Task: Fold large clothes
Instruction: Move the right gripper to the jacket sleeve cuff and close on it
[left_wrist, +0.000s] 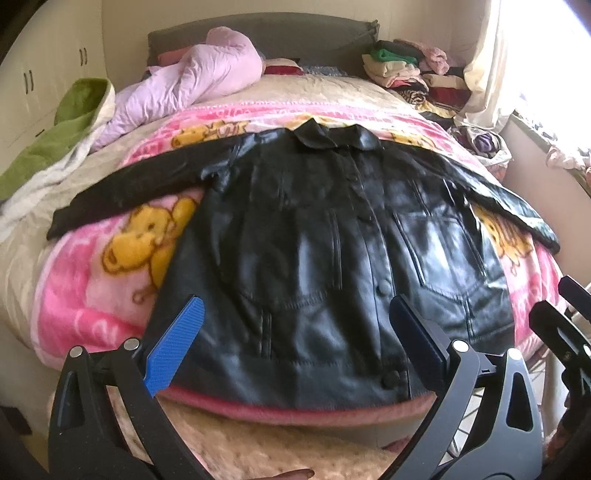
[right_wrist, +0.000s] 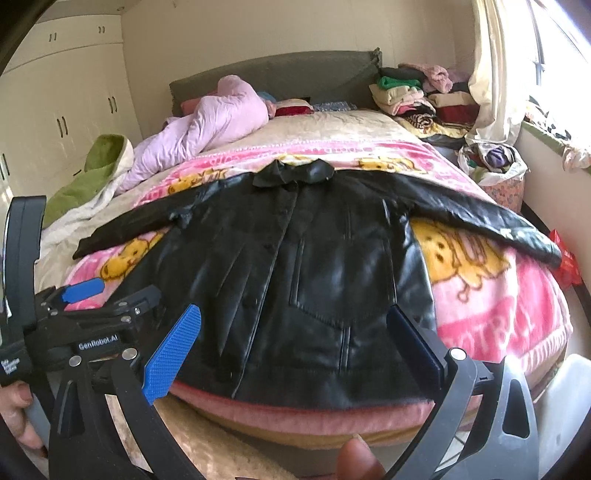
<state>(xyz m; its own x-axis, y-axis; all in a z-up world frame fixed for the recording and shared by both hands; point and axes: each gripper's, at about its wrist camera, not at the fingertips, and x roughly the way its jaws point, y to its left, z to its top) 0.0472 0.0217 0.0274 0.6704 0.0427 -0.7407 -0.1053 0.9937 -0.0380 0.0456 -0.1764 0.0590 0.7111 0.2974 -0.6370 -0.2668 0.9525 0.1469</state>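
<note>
Here a black leather jacket (left_wrist: 332, 236) lies flat on the pink cartoon blanket (left_wrist: 92, 295) that covers the bed (right_wrist: 332, 125). Its front is up, the buttons closed, the collar (right_wrist: 291, 171) toward the headboard (right_wrist: 280, 74) and the hem at the near edge of the bed. Both sleeves are spread out to the sides.

The left gripper (left_wrist: 295, 336) hovers above the hem, its jaws wide apart, holding nothing. The right gripper (right_wrist: 291, 339) is just beside it, over the jacket's right half, also wide apart and holding nothing.

Near the headboard there is a lilac padded coat (right_wrist: 207, 125), and a green and white blanket (left_wrist: 59, 147) lies at the left side of the bed. A pile of folded clothes (right_wrist: 413, 96) sits by the curtain (right_wrist: 491, 74).
</note>
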